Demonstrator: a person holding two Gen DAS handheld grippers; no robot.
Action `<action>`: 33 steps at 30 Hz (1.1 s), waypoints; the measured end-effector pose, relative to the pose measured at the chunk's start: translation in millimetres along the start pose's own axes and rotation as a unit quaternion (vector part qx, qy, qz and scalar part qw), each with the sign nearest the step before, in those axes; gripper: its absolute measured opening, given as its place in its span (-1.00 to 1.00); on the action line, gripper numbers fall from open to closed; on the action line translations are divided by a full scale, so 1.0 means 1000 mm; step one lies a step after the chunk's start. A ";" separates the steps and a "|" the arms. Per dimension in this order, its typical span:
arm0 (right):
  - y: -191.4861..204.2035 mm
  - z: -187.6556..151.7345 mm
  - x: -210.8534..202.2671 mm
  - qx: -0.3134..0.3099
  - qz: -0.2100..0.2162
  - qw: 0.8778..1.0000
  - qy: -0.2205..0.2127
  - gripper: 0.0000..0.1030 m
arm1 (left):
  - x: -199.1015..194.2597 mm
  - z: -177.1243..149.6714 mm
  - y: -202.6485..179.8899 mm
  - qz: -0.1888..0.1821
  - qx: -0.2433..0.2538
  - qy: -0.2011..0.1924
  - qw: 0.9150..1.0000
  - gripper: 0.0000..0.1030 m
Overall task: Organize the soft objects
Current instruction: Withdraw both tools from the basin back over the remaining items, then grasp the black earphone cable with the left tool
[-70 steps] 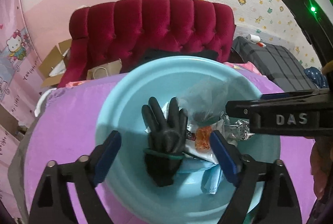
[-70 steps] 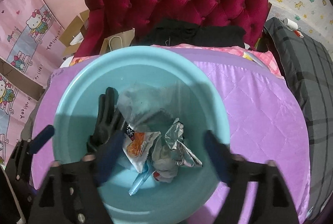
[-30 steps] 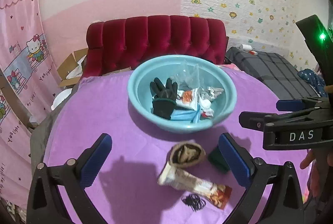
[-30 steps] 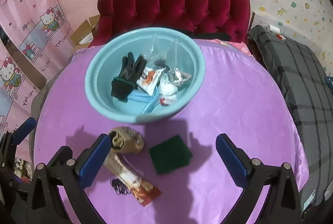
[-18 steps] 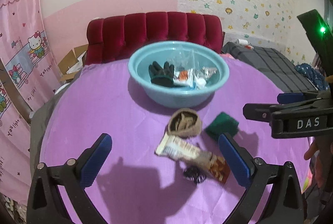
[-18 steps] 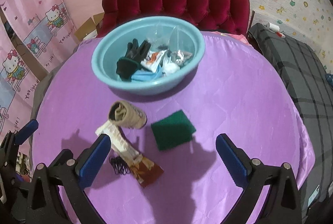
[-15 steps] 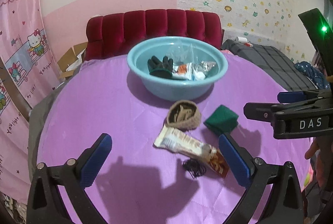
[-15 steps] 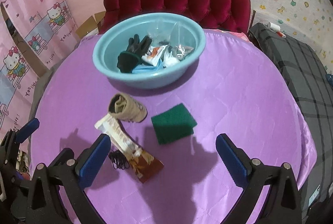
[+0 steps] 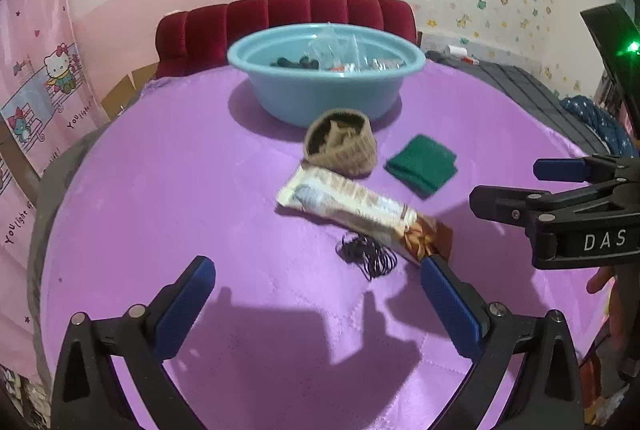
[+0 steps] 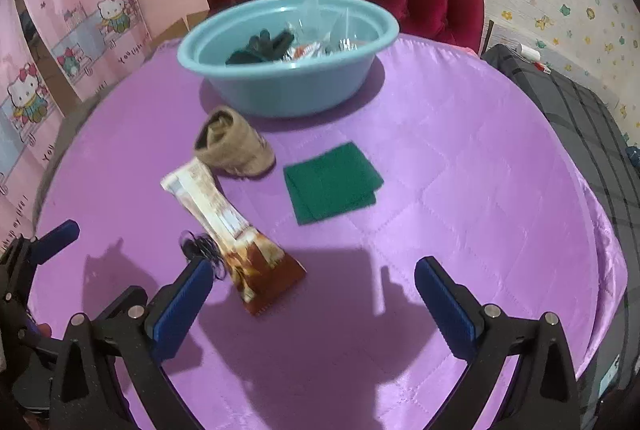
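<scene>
Both grippers hang above the near edge of the round tabletop [image 10: 460, 134], which is covered in purple quilted cloth. Left gripper [image 9: 316, 304]: jaws spread wide, nothing between them. Right gripper [image 10: 310, 296]: same, released and empty.

Four loose things lie on the cloth in front of the blue basin [image 10: 288, 86]: a rolled tan sock [image 10: 234, 146], a folded green cloth [image 10: 332, 182], a long snack wrapper [image 10: 232, 226], and a small tangle of black hair ties [image 10: 200, 248] touching the wrapper's near end. The basin already holds a dark glove [image 10: 262, 46] and some crumpled bags. I judge the task partly done, with these four to go.

Risks as I see them:
- The hair ties are thin and flat on slick cloth. Closing on them may pinch the cloth instead and drag it, shifting everything on it.
- They touch the wrapper; a grab there could lift both, or flick the ties away.
- The wrapper is glossy and flat. The jaws may skate over it unless I come in at an edge.
- The sock lies just beside the wrapper's far end; a careless grab could unroll it.
- The two grippers are close together. Reaching for neighbouring things at once invites a collision.
- The right gripper's own finger [image 10: 180, 306] hides part of the ties in its view.
</scene>
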State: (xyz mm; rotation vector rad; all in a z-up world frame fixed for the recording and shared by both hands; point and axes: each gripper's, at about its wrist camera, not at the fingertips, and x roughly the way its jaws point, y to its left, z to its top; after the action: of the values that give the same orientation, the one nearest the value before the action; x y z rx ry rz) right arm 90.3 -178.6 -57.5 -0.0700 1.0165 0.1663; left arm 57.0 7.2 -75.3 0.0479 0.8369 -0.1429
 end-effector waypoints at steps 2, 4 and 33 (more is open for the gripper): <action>-0.002 -0.006 0.006 0.001 0.003 1.000 0.002 1.00 | 0.006 -0.005 -0.004 -0.004 0.002 0.005 1.000 1.00; -0.003 -0.010 0.011 0.004 0.004 1.000 0.005 1.00 | 0.011 -0.007 -0.006 -0.007 0.004 0.008 1.000 1.00; -0.015 0.001 0.034 -0.012 0.019 0.999 0.029 1.00 | 0.063 0.004 -0.028 -0.038 0.020 0.076 0.996 -0.77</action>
State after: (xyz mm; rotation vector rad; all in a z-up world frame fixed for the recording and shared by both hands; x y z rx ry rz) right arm 111.2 -189.7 -86.6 -0.0786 1.0748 0.2115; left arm 97.3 -27.3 -119.1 0.0649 0.9889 -0.2295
